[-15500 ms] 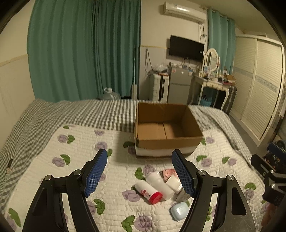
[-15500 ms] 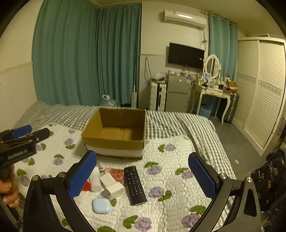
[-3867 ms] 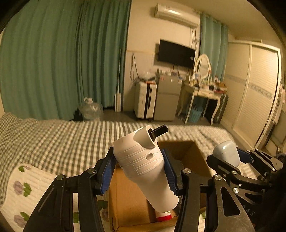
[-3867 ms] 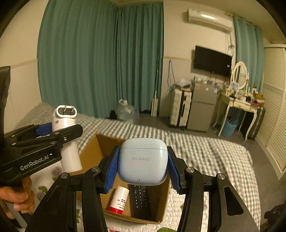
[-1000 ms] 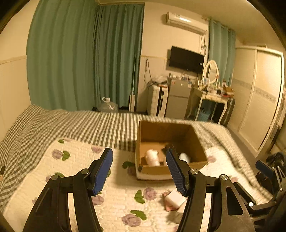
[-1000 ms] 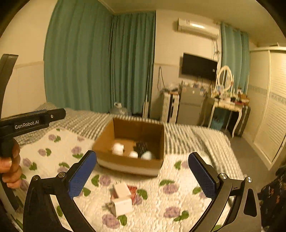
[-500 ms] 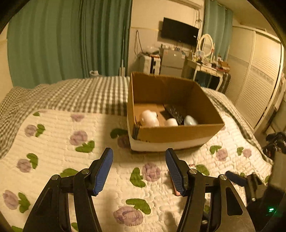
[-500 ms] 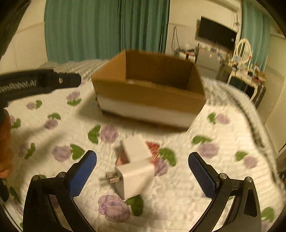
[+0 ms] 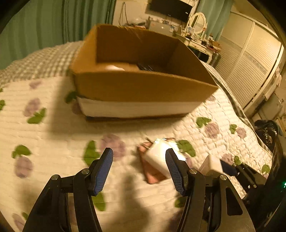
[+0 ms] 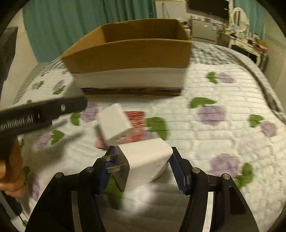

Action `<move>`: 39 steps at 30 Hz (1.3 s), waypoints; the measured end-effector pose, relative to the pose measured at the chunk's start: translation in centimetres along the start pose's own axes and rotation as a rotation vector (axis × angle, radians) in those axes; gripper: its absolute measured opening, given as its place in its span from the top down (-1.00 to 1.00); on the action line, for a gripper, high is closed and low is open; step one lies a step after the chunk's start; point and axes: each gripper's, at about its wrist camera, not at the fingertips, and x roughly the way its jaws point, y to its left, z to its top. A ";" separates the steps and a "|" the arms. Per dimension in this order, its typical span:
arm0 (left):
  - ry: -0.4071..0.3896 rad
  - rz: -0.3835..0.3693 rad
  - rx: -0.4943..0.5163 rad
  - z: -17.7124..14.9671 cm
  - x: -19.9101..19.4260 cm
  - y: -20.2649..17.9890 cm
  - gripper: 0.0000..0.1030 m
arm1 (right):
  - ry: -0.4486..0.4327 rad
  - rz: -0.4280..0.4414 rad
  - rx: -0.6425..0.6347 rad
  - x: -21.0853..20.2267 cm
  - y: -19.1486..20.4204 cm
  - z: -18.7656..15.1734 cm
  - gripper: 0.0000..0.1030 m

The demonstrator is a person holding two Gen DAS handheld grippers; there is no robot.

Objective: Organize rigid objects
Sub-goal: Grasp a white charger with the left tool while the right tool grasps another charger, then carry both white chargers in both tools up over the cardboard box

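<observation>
Right gripper (image 10: 143, 167) jaws apart, straddling white charger (image 10: 144, 160), prongs leftward; left gripper (image 9: 139, 169) apart, empty, farther.

A home bedroom: a bed (image 10: 223, 85) under a floral quilt, green curtains (image 10: 71, 21), a louvred wardrobe (image 9: 250, 58), a wall-mounted television (image 9: 169, 7) and a mirrored dressing table (image 9: 198, 42).

Both wrist cameras look low and close over the quilted flowered bed (image 9: 53, 125) toward the open brown cardboard box (image 9: 143, 85) (image 10: 128, 55), sharing the small white charger cubes (image 9: 159, 157) (image 10: 112, 123).
</observation>
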 end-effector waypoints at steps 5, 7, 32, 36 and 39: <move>0.054 -0.035 -0.027 0.2 1.7 -1.6 -0.21 | 0.004 -0.098 0.041 -0.5 -3.3 0.1 -0.15; 0.062 -0.031 -0.038 0.5 2.3 -2.2 -0.22 | 0.007 -0.126 0.065 -0.6 -4.8 0.3 -0.15; 0.053 0.036 -0.126 -2.1 2.2 -0.2 0.17 | 0.020 -0.088 0.087 0.9 -5.5 -0.2 -0.06; 0.033 0.060 -0.109 -2.9 0.4 0.9 0.18 | 0.006 -0.087 0.110 0.5 -5.7 -0.3 -0.06; 0.011 0.065 -0.104 -3.5 -1.1 1.4 0.18 | -0.007 -0.097 0.118 -0.1 -5.6 -0.4 -0.06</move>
